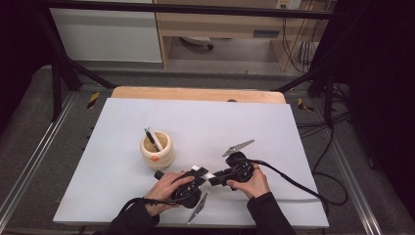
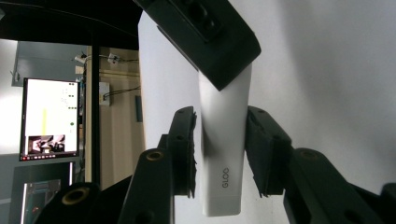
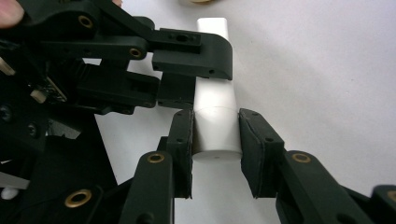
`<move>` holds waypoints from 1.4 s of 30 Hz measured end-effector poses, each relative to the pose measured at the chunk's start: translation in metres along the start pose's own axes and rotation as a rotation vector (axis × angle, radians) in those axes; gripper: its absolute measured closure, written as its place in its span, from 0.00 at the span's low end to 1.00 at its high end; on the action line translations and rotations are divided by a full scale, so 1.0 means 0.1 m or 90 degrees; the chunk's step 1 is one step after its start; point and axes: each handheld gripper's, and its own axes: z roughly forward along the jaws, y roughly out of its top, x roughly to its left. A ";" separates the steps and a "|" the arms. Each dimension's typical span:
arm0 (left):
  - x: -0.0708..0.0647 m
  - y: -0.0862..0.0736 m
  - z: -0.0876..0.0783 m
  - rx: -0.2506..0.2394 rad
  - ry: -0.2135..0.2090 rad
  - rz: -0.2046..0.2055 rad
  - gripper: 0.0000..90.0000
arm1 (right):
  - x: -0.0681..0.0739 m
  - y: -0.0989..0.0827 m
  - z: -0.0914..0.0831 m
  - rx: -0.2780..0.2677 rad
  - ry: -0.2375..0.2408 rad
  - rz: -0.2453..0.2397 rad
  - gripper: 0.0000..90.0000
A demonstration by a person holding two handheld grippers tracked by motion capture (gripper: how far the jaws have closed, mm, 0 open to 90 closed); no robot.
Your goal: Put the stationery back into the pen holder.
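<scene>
Right gripper view: white glue stick (image 3: 215, 116) runs straight away from your right gripper (image 3: 215, 140), whose pads clamp its near end. Left gripper (image 3: 187, 79) grips far end crosswise. Stick's long axis bridges both sets of fingers above table (image 1: 274, 127); pull apart along it.

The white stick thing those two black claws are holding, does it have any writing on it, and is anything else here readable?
"GLOO": grey letters near one end of the white glue stick, read sideways in the left gripper view.
Monitor at that view's left edge: text too small to read.
Orange mark on the wooden cup: too small to tell.
</scene>
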 end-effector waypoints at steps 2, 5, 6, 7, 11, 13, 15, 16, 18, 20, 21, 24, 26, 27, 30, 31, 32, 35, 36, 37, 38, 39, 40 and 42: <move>-0.01 0.00 0.01 0.002 0.001 0.008 0.73 | 0.00 0.00 0.00 0.000 0.002 0.001 0.75; -0.01 0.01 0.01 0.008 0.002 0.014 0.75 | 0.00 0.00 0.00 0.002 0.000 0.002 0.75; -0.01 0.01 0.01 0.009 0.002 0.017 0.75 | 0.00 0.00 0.00 0.003 -0.001 0.005 0.75; -0.01 0.00 0.01 0.008 0.001 0.017 0.76 | 0.00 0.00 0.00 0.002 0.000 0.003 0.75; -0.01 0.01 0.01 0.011 0.001 0.024 0.77 | 0.00 0.00 0.00 0.004 0.003 0.005 0.75; -0.01 0.00 0.00 0.011 0.001 0.025 0.77 | 0.00 0.00 0.01 0.003 0.003 0.004 0.75; -0.02 0.01 0.00 0.013 0.002 0.029 0.77 | 0.00 0.00 0.01 0.003 0.004 0.003 0.75; -0.02 0.01 0.00 0.013 0.003 0.035 0.77 | 0.00 0.00 0.01 0.003 0.004 0.000 0.75; -0.02 0.01 0.00 0.014 0.003 0.037 0.77 | 0.00 0.00 0.02 0.006 0.007 0.000 0.75; -0.02 0.00 -0.01 0.013 0.001 0.032 0.77 | 0.00 -0.01 0.03 0.006 0.008 0.000 0.74; -0.02 0.00 -0.01 0.012 0.002 0.031 0.77 | 0.00 -0.01 0.03 0.006 0.009 0.000 0.74; -0.01 0.00 -0.01 0.013 -0.001 0.019 0.77 | 0.00 -0.01 0.02 0.000 0.009 -0.005 0.74; -0.01 0.00 -0.02 0.010 -0.002 0.010 0.77 | 0.01 -0.01 0.01 -0.004 0.008 -0.006 0.74; -0.01 0.00 -0.02 0.010 -0.002 0.008 0.77 | 0.01 -0.01 0.00 -0.007 0.008 -0.007 0.73; -0.01 0.00 -0.02 0.011 -0.005 0.005 0.78 | 0.02 -0.01 -0.02 -0.015 0.006 -0.009 0.71; -0.01 0.00 -0.02 0.010 -0.007 0.003 0.78 | 0.02 -0.01 -0.03 -0.016 0.006 -0.011 0.70; -0.01 0.00 -0.02 0.011 -0.009 0.001 0.78 | 0.02 -0.01 -0.04 -0.019 0.004 -0.010 0.69; 0.00 -0.01 -0.02 0.019 -0.011 -0.004 0.78 | 0.02 -0.01 -0.07 -0.026 0.000 -0.012 0.67; 0.00 -0.02 -0.02 0.017 -0.012 -0.011 0.78 | 0.02 -0.02 -0.09 -0.031 -0.001 -0.013 0.67; 0.00 -0.02 -0.02 0.015 -0.011 -0.018 0.78 | 0.02 -0.02 -0.10 -0.032 -0.003 -0.013 0.66; 0.02 -0.03 -0.03 0.023 -0.012 -0.014 0.78 | 0.02 -0.02 -0.12 -0.037 -0.006 -0.013 0.64; 0.01 -0.04 -0.03 0.019 -0.013 -0.025 0.78 | 0.02 -0.02 -0.14 -0.043 -0.010 -0.014 0.62; 0.02 -0.04 -0.04 0.027 -0.015 -0.022 0.78 | 0.01 -0.02 -0.16 -0.049 -0.015 -0.011 0.60; 0.02 -0.06 -0.03 0.020 -0.017 -0.044 0.78 | -0.01 -0.03 -0.20 -0.064 -0.028 -0.016 0.54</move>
